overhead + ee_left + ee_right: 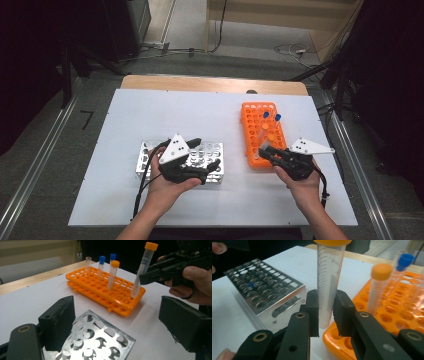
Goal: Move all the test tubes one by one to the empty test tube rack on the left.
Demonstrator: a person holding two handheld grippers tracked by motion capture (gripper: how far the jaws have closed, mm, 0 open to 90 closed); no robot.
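Note:
My right gripper point(326, 312) is shut on a clear tube with an orange cap point(327, 277), held upright just above the near end of the orange rack point(402, 322). The left gripper view shows that tube point(142, 270) lifted over the orange rack's point(100, 287) corner in the right gripper point(145, 278). An orange-capped tube point(113, 272), two blue-capped tubes point(102, 260) and an uncapped clear tube point(88, 263) stand in that rack. My left gripper point(117, 315) hangs open over the metal rack point(100, 340), nothing between its jaws. From above, the left gripper point(207, 154) covers the metal rack point(145, 160).
Both racks stand on a white board point(165, 110) over a wooden table whose far edge point(210, 84) shows at the back. Bare white surface lies between the metal rack and the orange rack point(250, 135). Cables lie on the floor beyond point(290, 50).

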